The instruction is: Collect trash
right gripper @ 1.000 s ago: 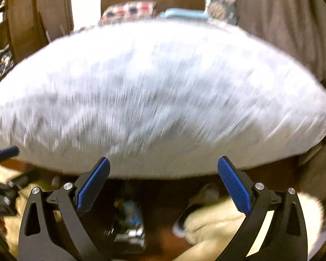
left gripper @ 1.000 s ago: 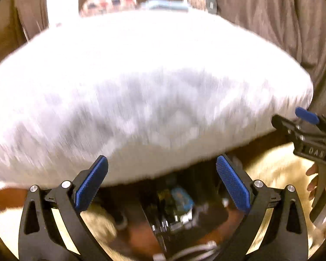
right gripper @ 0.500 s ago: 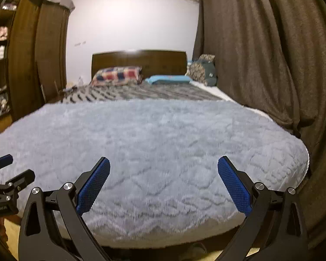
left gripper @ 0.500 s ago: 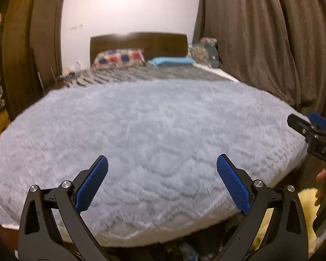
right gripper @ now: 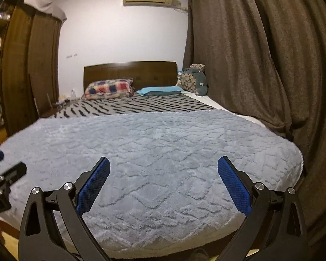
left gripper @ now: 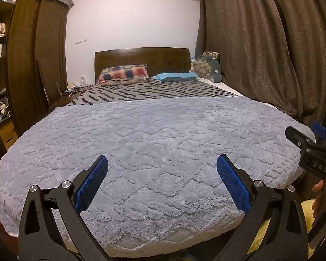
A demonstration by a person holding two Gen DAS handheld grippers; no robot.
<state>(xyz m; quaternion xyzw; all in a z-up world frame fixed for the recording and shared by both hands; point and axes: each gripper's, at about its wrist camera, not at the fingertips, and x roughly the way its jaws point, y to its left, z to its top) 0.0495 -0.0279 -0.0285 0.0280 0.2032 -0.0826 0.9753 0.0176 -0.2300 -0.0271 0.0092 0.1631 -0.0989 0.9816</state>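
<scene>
Both spread wide and empty, left gripper (left gripper: 162, 179) and right gripper (right gripper: 163, 180), poised over fluffy grey blanket (left gripper: 154, 143), pillows (left gripper: 123, 74) toward twelve o'clock.

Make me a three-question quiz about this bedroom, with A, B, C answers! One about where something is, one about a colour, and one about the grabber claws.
1. Where is the checked pillow?
A. On the floor
B. At the headboard end of the bed
C. On the fluffy blanket

2. What colour are the gripper pads?
A. Blue
B. Red
C. Green

3. How are the left gripper and right gripper?
A. Both shut on trash
B. One open, one shut
C. Both open and empty

Answers:
1. B, it lies right below the wooden headboard.
2. A, the ribbed pads show blue in both views.
3. C, each view shows a wide gap between the fingers with only blanket behind.
</scene>
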